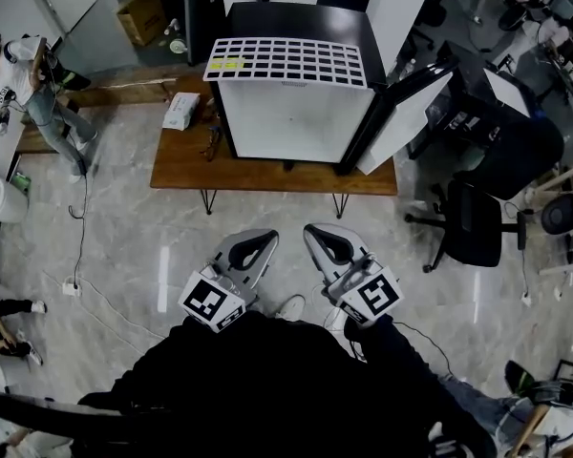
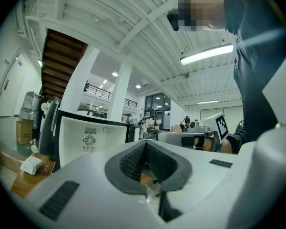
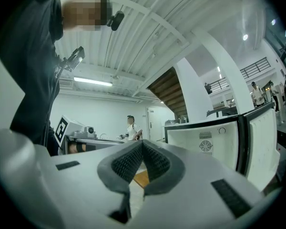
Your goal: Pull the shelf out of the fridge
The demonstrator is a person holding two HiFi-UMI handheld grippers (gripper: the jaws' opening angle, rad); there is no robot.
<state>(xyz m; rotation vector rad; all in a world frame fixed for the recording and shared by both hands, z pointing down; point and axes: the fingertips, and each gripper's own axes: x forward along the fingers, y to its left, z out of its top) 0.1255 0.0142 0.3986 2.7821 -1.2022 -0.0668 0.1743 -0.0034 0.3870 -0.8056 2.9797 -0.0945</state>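
Left gripper [image 1: 270, 237] and right gripper [image 1: 310, 229]: jaws closed, empty, well short of the white open-door mini fridge [image 1: 296, 117]. White grid shelf [image 1: 286, 61] sits at the fridge's top front edge. Suggest opening both, approaching level, gripping the front rim evenly and pulling straight.

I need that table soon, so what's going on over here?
A person stands facing a small fridge on a low wooden table, its door swung open. Their left gripper and right gripper are both shut, empty, and short of the fridge. A white wire shelf lies on top of the fridge; the inside looks bare.
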